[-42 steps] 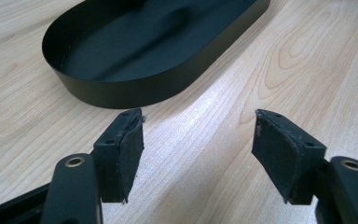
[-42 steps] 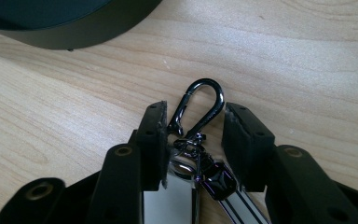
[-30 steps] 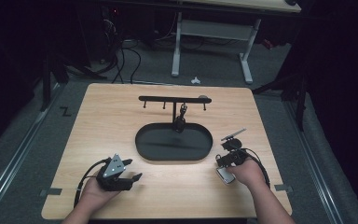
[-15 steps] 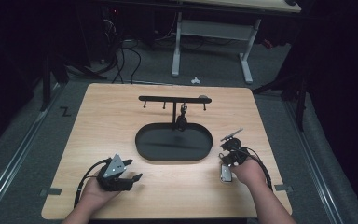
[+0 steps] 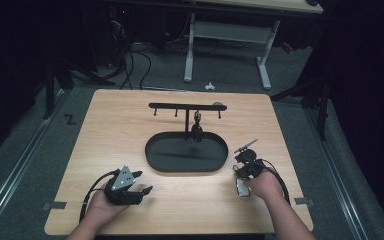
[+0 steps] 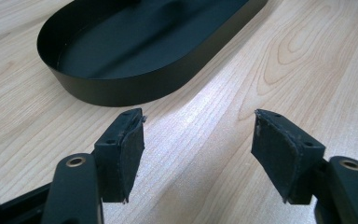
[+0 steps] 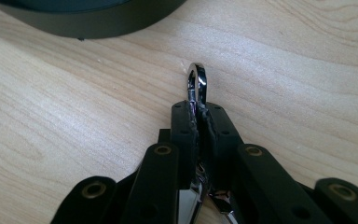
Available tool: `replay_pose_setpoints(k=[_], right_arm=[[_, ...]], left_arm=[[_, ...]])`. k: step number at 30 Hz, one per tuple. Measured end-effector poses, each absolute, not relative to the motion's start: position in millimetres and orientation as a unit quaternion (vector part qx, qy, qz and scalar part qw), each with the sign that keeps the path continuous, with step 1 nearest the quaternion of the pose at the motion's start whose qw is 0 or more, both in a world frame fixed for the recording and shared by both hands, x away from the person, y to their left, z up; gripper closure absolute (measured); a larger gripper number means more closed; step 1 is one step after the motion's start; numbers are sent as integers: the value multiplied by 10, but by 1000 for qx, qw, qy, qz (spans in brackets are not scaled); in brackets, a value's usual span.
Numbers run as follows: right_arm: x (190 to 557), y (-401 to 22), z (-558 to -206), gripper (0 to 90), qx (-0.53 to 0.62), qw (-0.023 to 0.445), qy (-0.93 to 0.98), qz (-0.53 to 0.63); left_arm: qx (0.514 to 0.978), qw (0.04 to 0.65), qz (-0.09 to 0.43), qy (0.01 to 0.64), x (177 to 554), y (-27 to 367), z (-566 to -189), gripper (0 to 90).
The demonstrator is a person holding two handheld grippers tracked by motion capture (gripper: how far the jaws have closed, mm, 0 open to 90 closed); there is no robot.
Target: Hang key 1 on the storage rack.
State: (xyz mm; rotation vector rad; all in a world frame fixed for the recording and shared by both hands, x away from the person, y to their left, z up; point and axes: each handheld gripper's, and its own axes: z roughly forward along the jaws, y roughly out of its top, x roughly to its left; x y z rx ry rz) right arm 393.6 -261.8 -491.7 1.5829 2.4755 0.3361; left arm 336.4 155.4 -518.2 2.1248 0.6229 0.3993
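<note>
Chrome key ring point(image 7: 197, 83), at the centre of the right gripper view, sits clamped in the right gripper point(image 7: 198, 112), while the left gripper point(image 6: 198, 140) gapes empty at lower left of the table point(image 5: 105, 130).

The left hand-held gripper point(image 5: 142, 190) is matte black, topped with a grey three-cornered plate, and a black cable loops from its back end beside the oval black tray point(image 5: 152, 157). In the left gripper view its two jaws are thick black bars, each with a brass-ringed screw hole near the base and a worn, dark rubbery pad point(image 6: 130, 154) with frayed edges and small screw dimples. The right hand-held gripper point(image 7: 198, 112), on the tray's other side, has the same black jaws, brass-ringed holes and a trailing black cable. Both forearms are bare, with no sleeves in sight.
</note>
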Motion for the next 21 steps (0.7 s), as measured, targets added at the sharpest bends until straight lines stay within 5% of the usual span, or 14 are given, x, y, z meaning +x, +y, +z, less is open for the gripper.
replay_pose_setpoints(k=[21], right_arm=[[3913, -2740, -4579, 843, 528, 80, 832, 153]], left_arm=[[845, 435, 168, 262, 3369, 1578, -5164, 340]])
